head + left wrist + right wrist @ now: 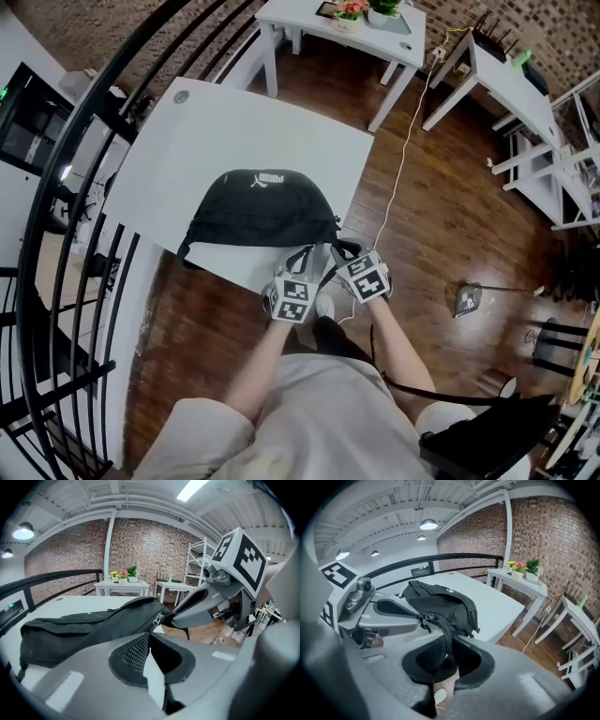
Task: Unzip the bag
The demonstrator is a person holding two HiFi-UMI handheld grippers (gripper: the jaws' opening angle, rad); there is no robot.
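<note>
Head view: a black bag (pixel 258 211) lies on a white table (pixel 234 122), close to the table's near edge. Both grippers meet at the bag's end by the table's nearest corner. Right gripper view: the right gripper (pixel 447 651) is clamped on a black fold of the bag's end. Left gripper view: the left gripper (pixel 149 637) has its jaws pressed together with nothing seen between them, just short of the metal zipper pull (pixel 158 619).

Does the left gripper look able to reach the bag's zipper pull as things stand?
Probably yes. The zipper pull lies just beyond the left gripper with nothing between them, and the right gripper pinches the end of the bag. The left jaws are shut and must open first.
</note>
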